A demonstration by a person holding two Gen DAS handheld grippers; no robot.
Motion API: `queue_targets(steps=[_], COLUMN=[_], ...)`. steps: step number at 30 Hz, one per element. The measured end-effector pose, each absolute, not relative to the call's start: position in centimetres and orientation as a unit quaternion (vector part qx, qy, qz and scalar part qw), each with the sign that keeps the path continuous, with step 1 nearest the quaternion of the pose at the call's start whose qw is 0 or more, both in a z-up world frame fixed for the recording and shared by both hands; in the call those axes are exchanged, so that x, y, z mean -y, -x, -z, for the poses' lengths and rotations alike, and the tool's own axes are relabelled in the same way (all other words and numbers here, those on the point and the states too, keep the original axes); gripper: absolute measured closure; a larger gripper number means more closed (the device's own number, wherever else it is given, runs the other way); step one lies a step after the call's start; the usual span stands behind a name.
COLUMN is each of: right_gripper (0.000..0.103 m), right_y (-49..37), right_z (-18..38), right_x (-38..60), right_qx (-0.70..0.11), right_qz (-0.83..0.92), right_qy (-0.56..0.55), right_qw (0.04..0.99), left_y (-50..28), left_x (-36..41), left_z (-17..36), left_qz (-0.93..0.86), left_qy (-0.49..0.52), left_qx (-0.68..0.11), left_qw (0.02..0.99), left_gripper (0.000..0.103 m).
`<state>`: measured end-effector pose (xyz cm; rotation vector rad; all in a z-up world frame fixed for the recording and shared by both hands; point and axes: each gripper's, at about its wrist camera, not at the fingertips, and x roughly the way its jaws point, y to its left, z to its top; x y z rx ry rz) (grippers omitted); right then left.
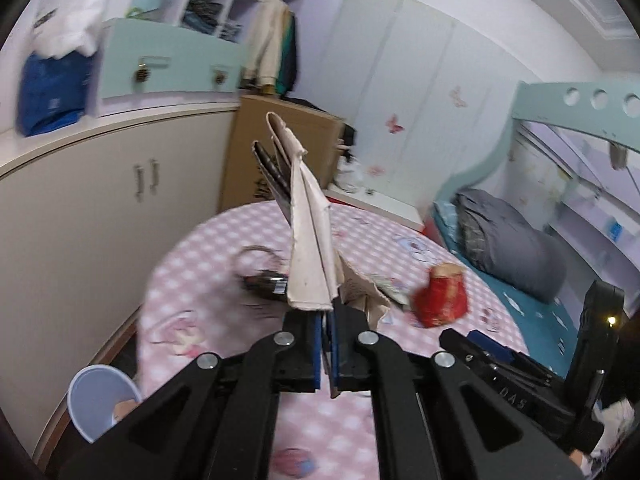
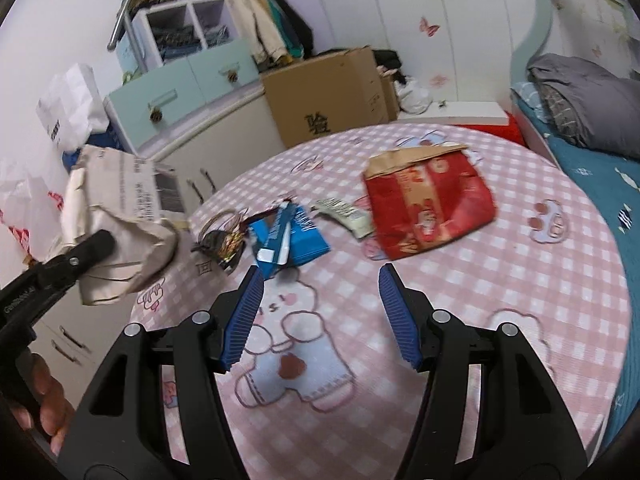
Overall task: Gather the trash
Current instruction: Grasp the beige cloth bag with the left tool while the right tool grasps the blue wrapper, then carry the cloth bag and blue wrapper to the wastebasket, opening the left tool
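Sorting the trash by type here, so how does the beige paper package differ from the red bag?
The beige paper package is pinched in the left gripper, off the table; the red bag lies flat on the pink checked tablecloth, untouched. The package is plain beige with a printed label, while the bag is bright red with a brown torn-open top. The package is folded and bunched; the bag is spread out. Both look crumpled and empty.
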<state>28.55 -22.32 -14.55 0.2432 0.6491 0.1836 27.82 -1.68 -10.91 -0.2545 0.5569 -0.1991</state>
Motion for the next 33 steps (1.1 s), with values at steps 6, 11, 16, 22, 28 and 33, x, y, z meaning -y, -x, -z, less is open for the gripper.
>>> queue_targets(steps=[6, 11, 16, 22, 28, 33], right_gripper=[0.043, 0.043, 0.043, 0.076, 0.088, 0.088], right_y=[-31.4, -35.4, -36.7, -37.8, -36.4, -33.5], right_z=[14.6, 15.7, 15.9, 16.5, 15.8, 13.2], right_x=[19.2, 16.7, 16.4, 16.5, 17.0, 16.3], right_qx=[-0.332, -0.368, -0.372, -0.384, -0.358, -0.315], right_qz=[-0.101, -0.094, -0.095, -0.102, -0.095, -0.110], right_qy=[-0.085, -0.042, -0.045, -0.057, -0.059, -0.064], right_qw=[0.934, 0.924, 0.922, 0.916, 0.927, 0.941], left_y=[-28.1, -28.7, -29.1, -29.7, -29.6, -28.5], left_x=[-1.6, -3.2, -4.3, -4.6, -4.6, -5.5], left_z=[11.8, 12.7, 13.3, 13.8, 13.8, 13.3], left_qz=[0.065, 0.064, 0.066, 0.074, 0.083, 0.083], left_qy=[0.135, 0.141, 0.144, 0.147, 0.151, 0.156], left_qx=[-0.271, -0.280, -0.286, -0.293, -0.297, -0.289], left_qw=[0.951, 0.947, 0.945, 0.942, 0.939, 0.941], left_gripper=[0.100, 0.100, 0.100, 0.100, 0.100, 0.100])
